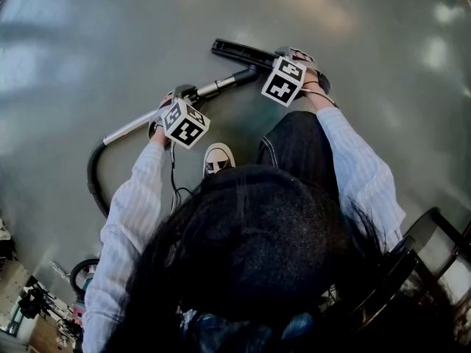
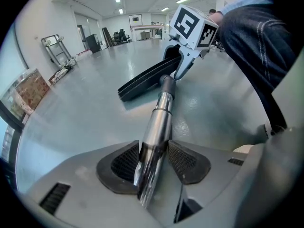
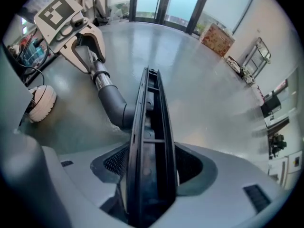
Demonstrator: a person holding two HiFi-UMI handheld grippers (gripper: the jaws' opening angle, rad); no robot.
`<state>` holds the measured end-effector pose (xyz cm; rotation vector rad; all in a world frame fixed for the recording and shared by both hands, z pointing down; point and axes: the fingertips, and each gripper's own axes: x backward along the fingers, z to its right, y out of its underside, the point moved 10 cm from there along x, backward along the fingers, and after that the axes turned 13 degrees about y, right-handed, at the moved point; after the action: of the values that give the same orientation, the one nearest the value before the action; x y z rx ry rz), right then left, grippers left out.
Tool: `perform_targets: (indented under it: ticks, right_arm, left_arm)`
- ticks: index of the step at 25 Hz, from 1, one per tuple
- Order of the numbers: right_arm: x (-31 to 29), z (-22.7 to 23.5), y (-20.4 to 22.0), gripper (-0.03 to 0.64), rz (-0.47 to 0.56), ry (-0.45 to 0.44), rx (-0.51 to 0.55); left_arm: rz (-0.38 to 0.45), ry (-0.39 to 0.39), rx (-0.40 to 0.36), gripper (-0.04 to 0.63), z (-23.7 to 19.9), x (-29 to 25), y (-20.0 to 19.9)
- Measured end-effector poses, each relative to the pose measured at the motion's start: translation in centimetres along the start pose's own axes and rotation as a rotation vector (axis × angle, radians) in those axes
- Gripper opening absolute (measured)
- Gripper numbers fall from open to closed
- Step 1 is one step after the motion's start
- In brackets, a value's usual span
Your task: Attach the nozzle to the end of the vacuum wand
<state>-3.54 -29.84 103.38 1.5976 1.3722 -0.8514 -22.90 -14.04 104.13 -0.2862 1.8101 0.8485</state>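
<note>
2 grips: the left gripper [image 2: 153, 167] is clamped on the chrome vacuum wand [image 2: 160, 115]; the tube runs away to a grey elbow [image 3: 113, 103]; there the right gripper [image 3: 148, 172], nearer the joint, clamps the black floor nozzle [image 3: 141, 127] (long axis crosswise to the wand); whether its neck is fully seated is hidden.

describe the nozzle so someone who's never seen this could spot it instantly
Against the grey floor, find the shiny metal vacuum wand. Follow it past the dark elbow to the nozzle in the jaws of the right gripper. It alone is a long, flat, black bar, ribbed inside.
</note>
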Motion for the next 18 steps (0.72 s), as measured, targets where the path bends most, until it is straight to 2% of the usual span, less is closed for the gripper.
perform_targets:
  ticks: [3,5,10,11,13,16,18]
  right_arm:
    - [0.6,0.4,2.2,0.270,0.006,-0.002,-0.068]
    - [1.8,0.9,3.9,0.270,0.026,-0.017,-0.129]
    - [3.8,1.7,9.7,0.269,-0.011,-0.029,-0.256]
    - [4.1,1.8,10.9,0.269,-0.015,-0.032,-0.313]
    - [5.0,2.2,12.4,0.268,0.041,-0.046,-0.487]
    - [6.6,2.7,13.1,0.268,0.194,-0.100,-0.796]
    - [7.6,2.8,12.6,0.268,0.292,-0.125,-0.943]
  left_arm:
    - [0.024,-0.007,0.014,0.176,0.0,0.8,0.3]
    - [0.084,-0.027,0.048,0.175,-0.1,2.2,0.2]
    - [0.299,-0.022,0.281,0.175,-0.8,5.9,-0.1]
    - [0.335,-0.012,0.331,0.175,-1.0,6.1,-0.1]
    - [0.412,0.012,0.428,0.175,-1.1,6.6,0.0]
    - [0.545,0.043,0.572,0.160,-1.1,7.2,0.3]
    - [0.605,0.029,0.654,0.117,-1.1,7.5,0.7]
